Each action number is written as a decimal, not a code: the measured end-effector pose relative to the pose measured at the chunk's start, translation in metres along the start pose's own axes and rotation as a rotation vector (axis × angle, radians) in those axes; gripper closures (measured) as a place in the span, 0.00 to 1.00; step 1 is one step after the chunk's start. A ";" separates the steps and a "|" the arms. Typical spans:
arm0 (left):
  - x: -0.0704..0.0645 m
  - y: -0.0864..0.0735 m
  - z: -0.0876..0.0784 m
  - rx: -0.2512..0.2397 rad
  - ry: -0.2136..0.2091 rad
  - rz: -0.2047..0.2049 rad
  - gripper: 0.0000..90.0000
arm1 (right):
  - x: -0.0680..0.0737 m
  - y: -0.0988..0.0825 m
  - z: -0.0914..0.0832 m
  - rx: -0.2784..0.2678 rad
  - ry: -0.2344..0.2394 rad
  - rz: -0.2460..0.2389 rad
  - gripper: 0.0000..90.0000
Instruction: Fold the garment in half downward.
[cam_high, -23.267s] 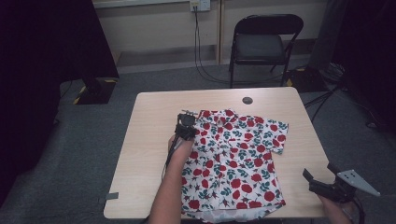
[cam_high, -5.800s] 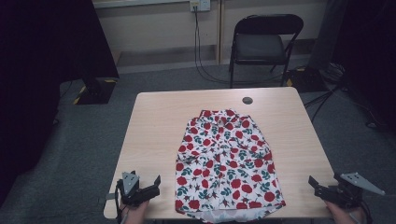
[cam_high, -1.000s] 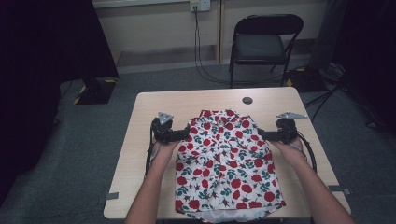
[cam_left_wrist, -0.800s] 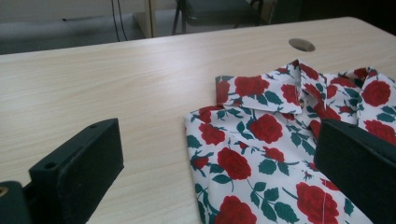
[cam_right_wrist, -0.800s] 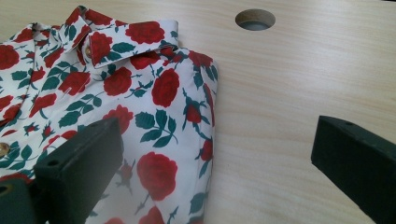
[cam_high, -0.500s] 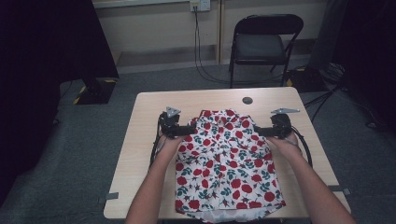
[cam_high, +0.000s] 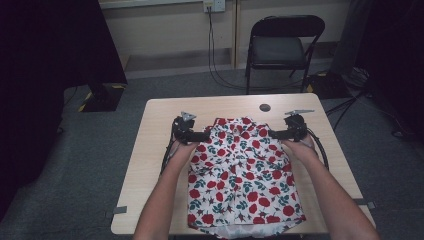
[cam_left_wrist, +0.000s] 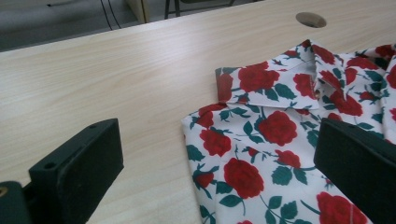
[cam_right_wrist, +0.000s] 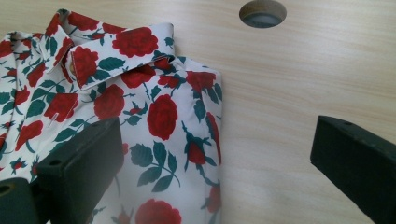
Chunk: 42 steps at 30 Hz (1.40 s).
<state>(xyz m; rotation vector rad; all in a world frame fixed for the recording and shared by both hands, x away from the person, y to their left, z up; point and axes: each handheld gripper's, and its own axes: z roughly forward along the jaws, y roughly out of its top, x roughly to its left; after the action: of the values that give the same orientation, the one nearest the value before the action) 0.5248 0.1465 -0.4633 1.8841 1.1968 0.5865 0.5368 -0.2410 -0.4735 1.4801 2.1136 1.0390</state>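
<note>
A white shirt printed with red roses lies flat on the table with its sleeves folded in and its collar toward the far edge. My left gripper is open at the shirt's left shoulder. In the left gripper view, that shoulder corner of the shirt lies between the wide-apart jaws of the gripper. My right gripper is open at the right shoulder. The right gripper view shows the right edge of the shirt between that gripper's jaws, with one jaw above the cloth.
The light wood table has bare margins left and right of the shirt. A round cable hole sits just beyond the collar. A black folding chair stands behind the table, and cables lie on the floor.
Over the last second both grippers have moved inward to the shirt's shoulders. Both stay open. The shirt has not moved in that time.
</note>
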 end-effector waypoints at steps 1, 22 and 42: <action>0.000 0.000 0.001 0.006 0.000 0.001 0.01 | 0.002 0.001 0.003 0.005 0.001 -0.008 0.03; 0.007 0.006 0.022 0.097 0.039 0.075 0.11 | 0.019 0.007 0.040 0.007 -0.025 -0.096 0.19; -0.005 -0.003 0.062 0.282 0.022 0.156 0.39 | 0.010 0.004 0.053 0.075 -0.058 -0.198 0.42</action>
<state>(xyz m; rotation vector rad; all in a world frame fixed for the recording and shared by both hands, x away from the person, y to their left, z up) 0.5662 0.1191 -0.5002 2.2290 1.2038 0.5451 0.5698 -0.2116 -0.5041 1.2857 2.2262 0.8435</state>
